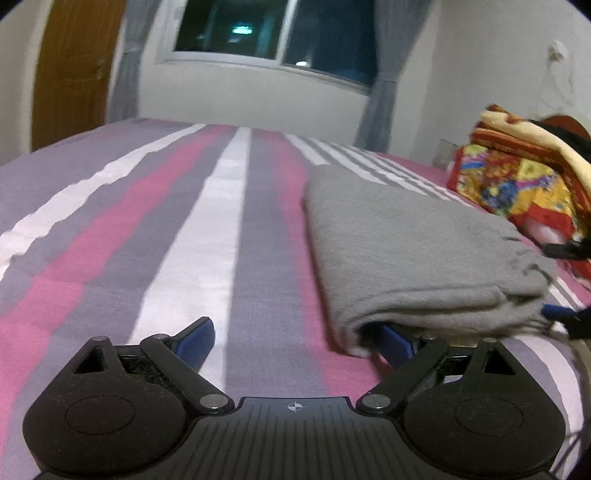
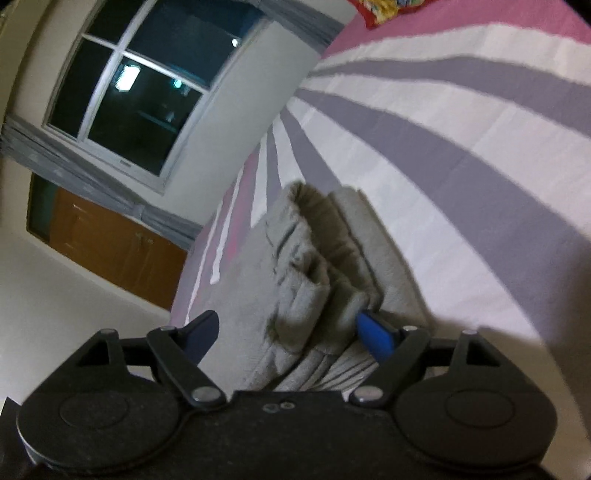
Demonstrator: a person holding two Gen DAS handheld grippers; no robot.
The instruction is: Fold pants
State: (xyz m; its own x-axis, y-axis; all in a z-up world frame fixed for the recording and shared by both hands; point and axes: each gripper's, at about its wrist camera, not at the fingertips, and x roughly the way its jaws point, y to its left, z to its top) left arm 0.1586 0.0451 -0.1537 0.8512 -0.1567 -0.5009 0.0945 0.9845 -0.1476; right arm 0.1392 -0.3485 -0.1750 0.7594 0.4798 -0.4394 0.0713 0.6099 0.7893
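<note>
The grey pants (image 1: 413,251) lie on the striped bed (image 1: 207,229) as a compact, layered rectangle, set toward the right side of the left wrist view, with the waistband and its gathered cord end (image 2: 299,258) turned to the right tool. Judging by the stacked edges, the folding looks close to finished — what remains is likely a last tuck or squaring of the bundle.

The left tool (image 1: 295,343) rests low at the near corner of the bundle. Its jaws stand wide: one blue finger (image 1: 397,341) is slipped under the lifted near edge of the fabric, the other (image 1: 195,341) lies out on bare sheet, so nothing is pinched. That placement reads as a way to get beneath the layers for lifting or straightening.

The right tool (image 2: 291,332) is rolled hard over, so the room appears tipped in its view, and it points along the bundle's end. It is released too — one finger (image 2: 375,332) touches the folds at the waistband, the other (image 2: 201,334) stands clear beside the cloth.

Farther off, a colourful patterned blanket (image 1: 517,177) sits at the bed's far right, well apart from the pants, with a dark window (image 1: 273,29) and a wooden door (image 1: 70,70) behind.
</note>
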